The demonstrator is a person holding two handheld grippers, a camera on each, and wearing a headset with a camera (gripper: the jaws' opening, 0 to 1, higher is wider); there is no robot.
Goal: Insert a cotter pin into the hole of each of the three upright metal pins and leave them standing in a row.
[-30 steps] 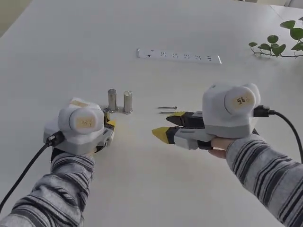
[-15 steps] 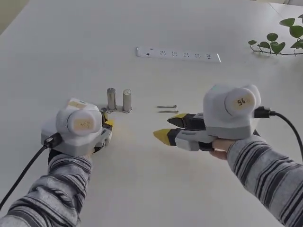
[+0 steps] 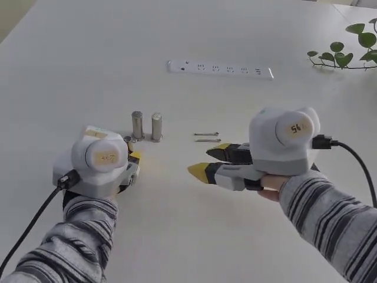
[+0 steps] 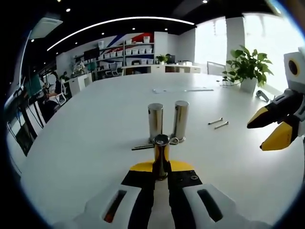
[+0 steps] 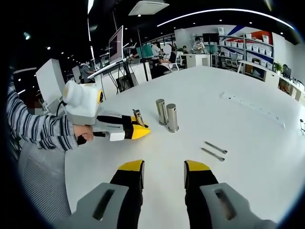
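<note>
Head view: left gripper (image 3: 134, 158) has its tips mostly hidden under its body; right gripper (image 3: 207, 161) has black, yellow-tipped jaws spread. Two upright silver metal pins (image 3: 137, 125) stand just beyond the left gripper; two thin cotter pins (image 3: 206, 134) lie on the white table (image 3: 177, 236) ahead of the right.
Left gripper view: jaws pinch a third silver metal pin (image 4: 161, 153), lower end hidden; a thin rod (image 4: 143, 147) at the standing pins' bases is unclear.
Right gripper view: own jaws apart, empty; the held pin looks tilted.
</note>
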